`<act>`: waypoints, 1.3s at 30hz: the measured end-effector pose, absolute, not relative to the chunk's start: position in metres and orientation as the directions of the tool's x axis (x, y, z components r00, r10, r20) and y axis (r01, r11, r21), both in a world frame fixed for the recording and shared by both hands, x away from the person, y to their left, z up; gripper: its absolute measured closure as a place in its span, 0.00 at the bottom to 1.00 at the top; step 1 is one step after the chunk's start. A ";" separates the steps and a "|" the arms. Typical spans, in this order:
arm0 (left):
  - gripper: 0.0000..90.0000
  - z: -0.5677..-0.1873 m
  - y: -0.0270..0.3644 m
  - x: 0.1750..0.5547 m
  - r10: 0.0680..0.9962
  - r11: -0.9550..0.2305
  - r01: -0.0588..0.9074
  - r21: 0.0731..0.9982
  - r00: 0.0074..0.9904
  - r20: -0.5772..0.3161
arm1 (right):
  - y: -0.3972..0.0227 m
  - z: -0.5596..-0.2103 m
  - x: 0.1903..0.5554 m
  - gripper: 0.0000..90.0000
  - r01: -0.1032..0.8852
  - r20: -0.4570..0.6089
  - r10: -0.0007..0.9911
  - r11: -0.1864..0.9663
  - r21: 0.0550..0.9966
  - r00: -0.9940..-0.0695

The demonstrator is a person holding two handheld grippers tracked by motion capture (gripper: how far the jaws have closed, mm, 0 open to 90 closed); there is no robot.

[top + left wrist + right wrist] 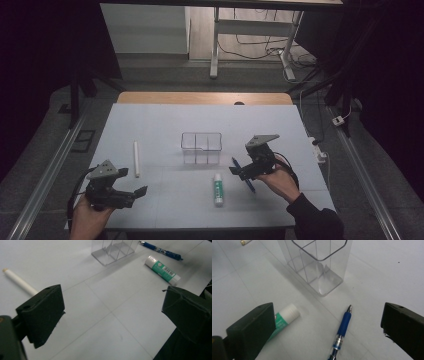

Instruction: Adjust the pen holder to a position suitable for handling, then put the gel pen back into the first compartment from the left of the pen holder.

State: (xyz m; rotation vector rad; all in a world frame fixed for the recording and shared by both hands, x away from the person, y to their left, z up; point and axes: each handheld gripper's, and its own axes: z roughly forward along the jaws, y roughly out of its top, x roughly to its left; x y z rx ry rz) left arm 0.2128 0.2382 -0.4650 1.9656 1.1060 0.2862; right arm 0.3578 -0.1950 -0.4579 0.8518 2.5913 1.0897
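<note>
lying flat: slim blue pen [342, 333], round glue stick [285, 318], beside clear divided box [317, 263].

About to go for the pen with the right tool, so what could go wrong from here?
1. The blue pen lies flat on the table, so the right tool, jaws open, may skid it away.
2. The glue stick lies close beside it and could be knocked and roll.
3. The clear organizer looks light; a bump might tip it.
</note>
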 end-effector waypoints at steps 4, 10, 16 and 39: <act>0.00 -0.469 0.242 0.203 0.788 -0.249 0.604 0.757 0.581 -0.205 | -0.198 -0.460 0.351 0.00 0.433 0.030 0.587 0.561 0.706 -0.809; 0.00 -0.474 0.247 0.193 0.792 -0.244 0.614 0.750 0.573 -0.211 | -0.202 -0.463 0.344 0.00 0.452 0.024 0.607 0.564 0.691 -0.794; 0.00 -0.476 0.250 0.187 0.803 -0.246 0.621 0.744 0.561 -0.202 | -0.206 -0.467 0.341 0.00 0.472 0.033 0.619 0.562 0.679 -0.784; 0.00 -0.479 0.251 0.186 0.800 -0.257 0.640 0.724 0.561 -0.212 | -0.211 -0.480 0.333 0.94 0.441 0.035 0.513 0.699 0.563 -0.858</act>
